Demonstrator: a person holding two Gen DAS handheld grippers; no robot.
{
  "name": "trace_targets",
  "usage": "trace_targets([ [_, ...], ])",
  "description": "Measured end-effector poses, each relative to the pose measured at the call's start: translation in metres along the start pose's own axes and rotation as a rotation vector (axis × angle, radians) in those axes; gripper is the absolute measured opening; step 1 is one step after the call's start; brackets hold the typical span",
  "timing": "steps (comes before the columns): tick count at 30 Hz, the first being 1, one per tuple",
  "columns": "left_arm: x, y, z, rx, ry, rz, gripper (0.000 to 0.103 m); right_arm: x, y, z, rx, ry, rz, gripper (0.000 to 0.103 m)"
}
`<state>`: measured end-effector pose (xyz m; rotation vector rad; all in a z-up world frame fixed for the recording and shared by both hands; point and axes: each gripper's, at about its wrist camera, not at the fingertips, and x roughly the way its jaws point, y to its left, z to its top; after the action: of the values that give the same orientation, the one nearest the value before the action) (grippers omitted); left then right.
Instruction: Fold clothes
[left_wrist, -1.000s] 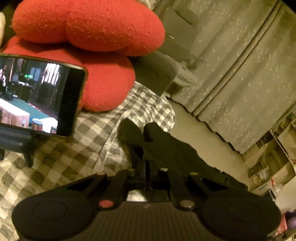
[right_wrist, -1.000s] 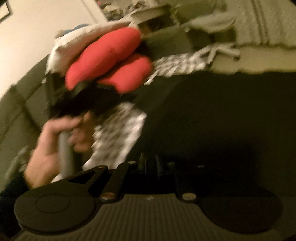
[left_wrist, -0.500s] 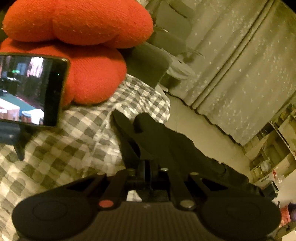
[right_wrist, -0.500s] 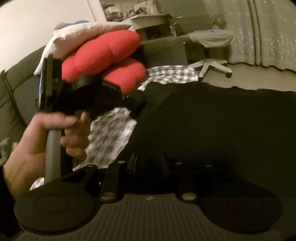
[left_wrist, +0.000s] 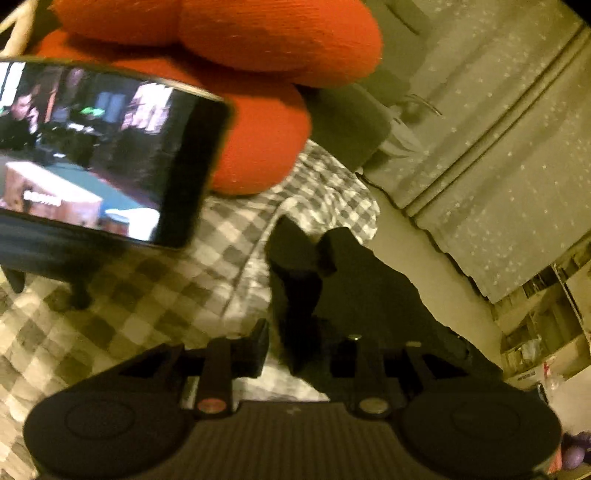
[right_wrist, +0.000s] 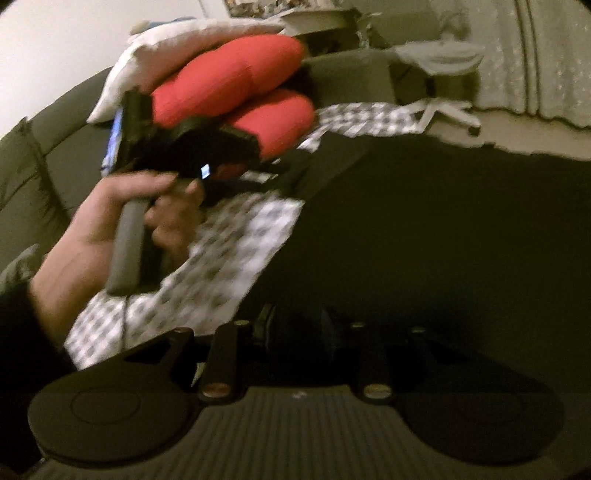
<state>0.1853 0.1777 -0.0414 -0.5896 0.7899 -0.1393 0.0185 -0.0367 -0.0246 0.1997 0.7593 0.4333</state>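
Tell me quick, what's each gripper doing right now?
Left gripper: jaws opening, nothing pinched between them.
Right gripper: cannot tell, lost against the black garment.

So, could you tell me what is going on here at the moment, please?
A person is folding a black garment on a checked blanket spread over a sofa, using a handheld gripper in each hand. The left gripper is at the garment's edge with its jaws opening, and the fingers look parted. The right gripper's fingers are lost against the dark cloth, so its grip cannot be made out. Red cushions and a phone playing video sit behind.
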Motion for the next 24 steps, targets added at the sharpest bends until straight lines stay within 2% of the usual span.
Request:
trace_targets([
  [8, 0.021, -0.006, 0.010, 0.005, 0.027, -0.046, 0.041, -0.014, 0.037, -0.041, 0.046, 0.050, 0.059, 0.037],
  [12, 0.035, -0.009, 0.011, 0.048, 0.076, -0.068, 0.041, -0.025, 0.058, -0.073, 0.065, 0.107, 0.068, 0.037],
  [15, 0.031, -0.003, 0.015, 0.049, 0.111, -0.091, 0.040, -0.033, 0.077, -0.092, 0.047, 0.113, 0.039, 0.038],
  [19, 0.017, 0.004, 0.019, 0.092, 0.122, -0.056, 0.040, -0.036, 0.096, -0.106, 0.095, 0.161, 0.034, 0.039],
  [24, -0.007, 0.015, 0.020, 0.140, 0.123, -0.018, 0.040, -0.033, 0.113, -0.128, 0.145, 0.271, 0.060, 0.039],
])
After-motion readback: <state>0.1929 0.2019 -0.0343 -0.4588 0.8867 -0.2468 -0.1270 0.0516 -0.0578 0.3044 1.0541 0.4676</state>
